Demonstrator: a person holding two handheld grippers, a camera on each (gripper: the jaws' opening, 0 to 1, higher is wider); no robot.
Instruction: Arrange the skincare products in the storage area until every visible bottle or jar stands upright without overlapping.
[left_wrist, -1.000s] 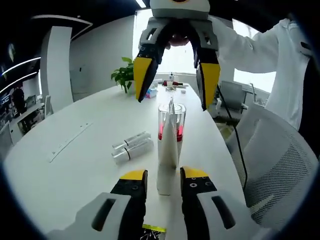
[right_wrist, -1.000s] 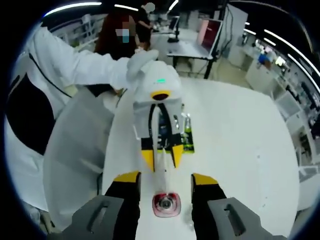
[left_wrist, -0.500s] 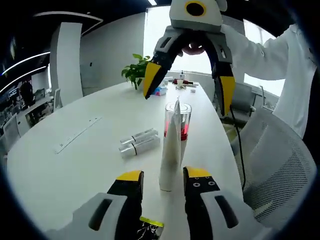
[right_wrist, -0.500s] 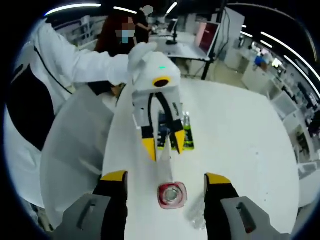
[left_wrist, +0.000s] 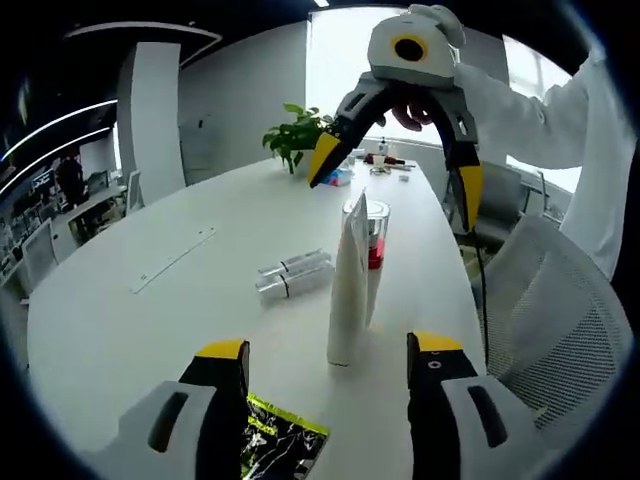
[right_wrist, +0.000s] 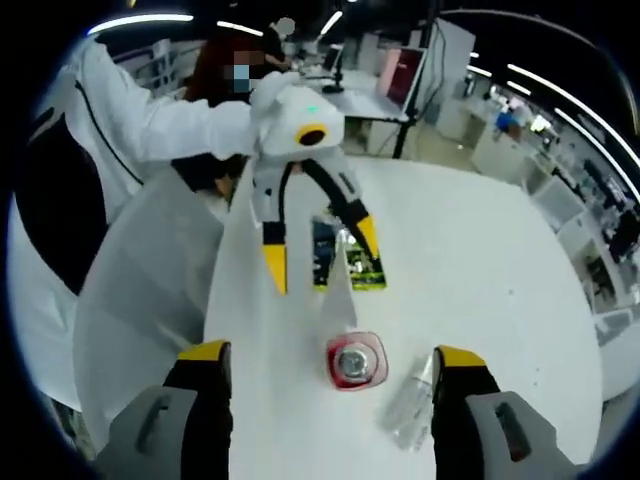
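Note:
A white tube (left_wrist: 347, 285) stands upright on the white table (left_wrist: 150, 320), and a clear jar with red liquid and a silver cap (left_wrist: 373, 238) stands right behind it. My left gripper (left_wrist: 330, 352) is open wide, its jaws either side of the tube and clear of it. My right gripper (left_wrist: 392, 197) hangs open above the jar. In the right gripper view I look down on the jar (right_wrist: 354, 362) and the tube (right_wrist: 337, 290), with the right gripper (right_wrist: 330, 358) open around the jar and the left gripper (right_wrist: 320, 257) open beyond.
Two clear tubes (left_wrist: 295, 277) lie flat left of the standing pair, the same tubes (right_wrist: 415, 412) near my right jaw. A green-and-black packet (left_wrist: 275, 445) lies by the left gripper. A mesh chair (left_wrist: 545, 320) stands at the table edge, with a plant (left_wrist: 295, 145) far back.
The left jaws have spread apart and let go of the white tube, which stays upright. The right jaws have also widened, and both grippers have drawn back a little.

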